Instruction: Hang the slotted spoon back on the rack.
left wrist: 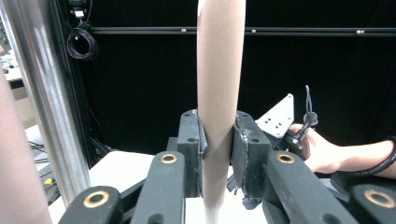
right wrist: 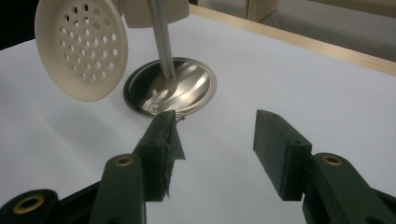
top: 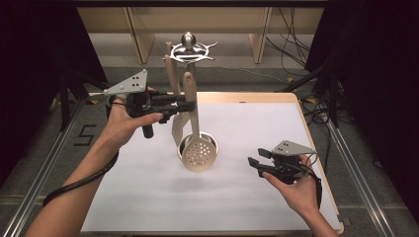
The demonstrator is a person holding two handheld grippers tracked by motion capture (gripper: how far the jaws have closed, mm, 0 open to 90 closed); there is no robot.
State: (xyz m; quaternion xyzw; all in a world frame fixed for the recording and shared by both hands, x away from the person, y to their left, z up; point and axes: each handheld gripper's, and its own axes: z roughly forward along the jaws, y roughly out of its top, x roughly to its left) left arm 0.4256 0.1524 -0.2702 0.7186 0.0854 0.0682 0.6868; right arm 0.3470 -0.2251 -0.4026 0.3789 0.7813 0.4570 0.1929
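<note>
My left gripper (left wrist: 217, 154) clamped the skimmer's handle (left wrist: 218, 84) by the rack (top: 189, 49) (hanging step, I judged); next called for hooking it; right gripper (right wrist: 215, 140) idled, jaws apart.

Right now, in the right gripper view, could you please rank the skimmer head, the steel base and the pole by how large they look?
1. Skimmer head and steel base: look about alike, and the head hangs nearer, so unranked.
2. Pole: thinnest.
</note>
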